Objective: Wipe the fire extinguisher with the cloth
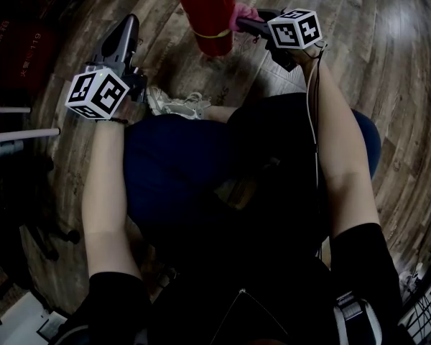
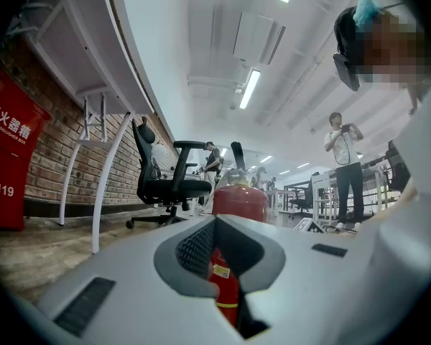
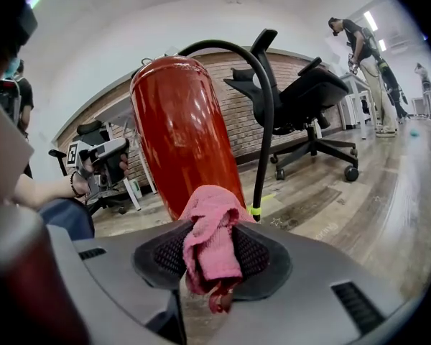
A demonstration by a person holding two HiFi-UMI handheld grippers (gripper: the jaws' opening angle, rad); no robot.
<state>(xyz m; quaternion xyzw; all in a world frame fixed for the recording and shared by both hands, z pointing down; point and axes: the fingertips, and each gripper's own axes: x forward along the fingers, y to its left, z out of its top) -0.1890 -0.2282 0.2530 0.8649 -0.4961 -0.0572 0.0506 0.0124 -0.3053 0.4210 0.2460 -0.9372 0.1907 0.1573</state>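
Fire extinguisher (image 1: 210, 13), red cyl., stands upright on wood floor (image 1: 388, 63) just ahead of person's knees, between the two grippers. Black hose (image 3: 270, 121) arcs from its top & runs down one side. Office chair (image 3: 312, 99) sits beyond it, by brick wall (image 3: 241, 113). L gripper (image 1: 129, 27) is held to extinguisher's left, clear of it, jaws a narrow slit apart w/ nothing between; red cyl. shows through the gap. R gripper (image 1: 246, 23) is at extinguisher's right flank, jaws clamped on pink cloth (image 3: 210, 239). Cloth bunches up out of the pads right at the red wall; can't tell if touching.
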